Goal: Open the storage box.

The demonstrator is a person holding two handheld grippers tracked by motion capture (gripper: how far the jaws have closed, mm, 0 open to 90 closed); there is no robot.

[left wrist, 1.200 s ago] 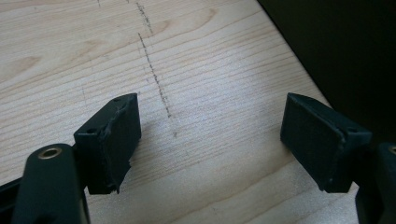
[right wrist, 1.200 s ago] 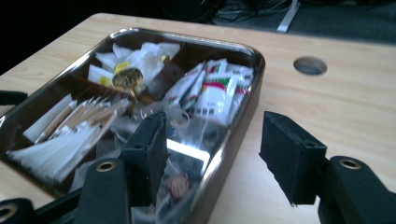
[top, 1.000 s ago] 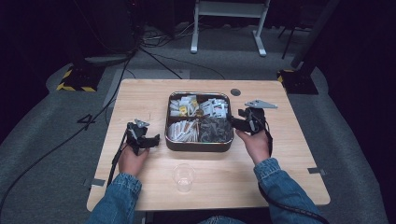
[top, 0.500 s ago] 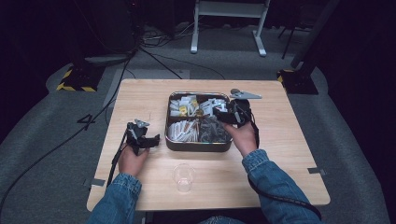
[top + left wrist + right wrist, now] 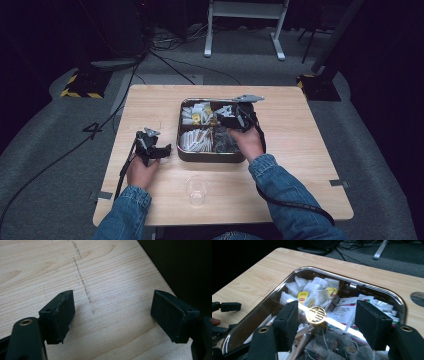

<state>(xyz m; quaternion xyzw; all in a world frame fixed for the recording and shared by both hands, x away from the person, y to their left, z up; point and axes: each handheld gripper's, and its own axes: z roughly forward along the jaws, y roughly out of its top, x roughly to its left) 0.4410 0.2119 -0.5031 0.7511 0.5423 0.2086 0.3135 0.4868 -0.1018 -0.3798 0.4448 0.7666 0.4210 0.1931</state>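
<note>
One metal box (image 5: 210, 155) with rounded corners and a shiny rim sits at the middle of the wooden desk (image 5: 300, 150); a clear lid covers it, with a round gold knob (image 5: 316, 314) at its centre. Beneath the lid lie white tea bags (image 5: 317, 290) with yellow tags, paper sachets and pale sticks. Over the box's right half hovers the right hand-held gripper (image 5: 223, 116), its jaws having just been opening, now wide apart with the knob between them, untouched. Left of the box, the left hand-held gripper (image 5: 162, 150) rests low above bare wood grain, jaws spread and empty. Nearer the person than the box stands a clear plastic cup (image 5: 196, 190).
</note>
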